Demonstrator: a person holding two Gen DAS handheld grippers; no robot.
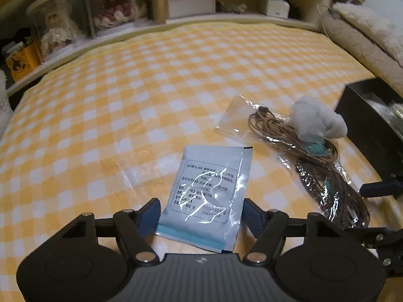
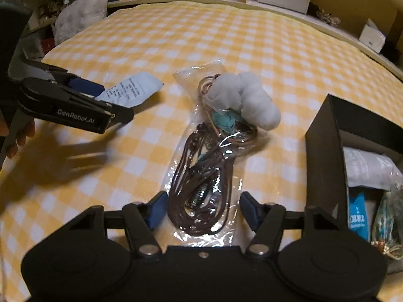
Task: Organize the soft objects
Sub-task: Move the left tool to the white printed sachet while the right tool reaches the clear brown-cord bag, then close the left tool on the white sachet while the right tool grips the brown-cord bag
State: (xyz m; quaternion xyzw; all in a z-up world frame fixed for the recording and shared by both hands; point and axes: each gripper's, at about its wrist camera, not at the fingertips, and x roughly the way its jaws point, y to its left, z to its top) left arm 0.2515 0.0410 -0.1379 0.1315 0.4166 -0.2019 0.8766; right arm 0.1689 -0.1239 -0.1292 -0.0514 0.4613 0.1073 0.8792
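Observation:
A pale blue sachet (image 1: 209, 196) with printed text lies on the yellow checked cloth (image 1: 126, 100), its near end between the open fingers of my left gripper (image 1: 201, 216). It also shows in the right wrist view (image 2: 131, 91). A clear bag of brown cords (image 2: 204, 176) lies between the open fingers of my right gripper (image 2: 202, 209). A white cotton wad (image 2: 246, 100) rests on the bag's far end. A black box (image 2: 325, 156) with packets inside stands at the right.
Shelves with dolls in clear cases (image 1: 58, 27) and white boxes (image 1: 190, 5) line the far edge. A beige fluffy cushion (image 1: 365, 32) lies at the right. A white fluffy item (image 2: 80, 12) stands at the far left.

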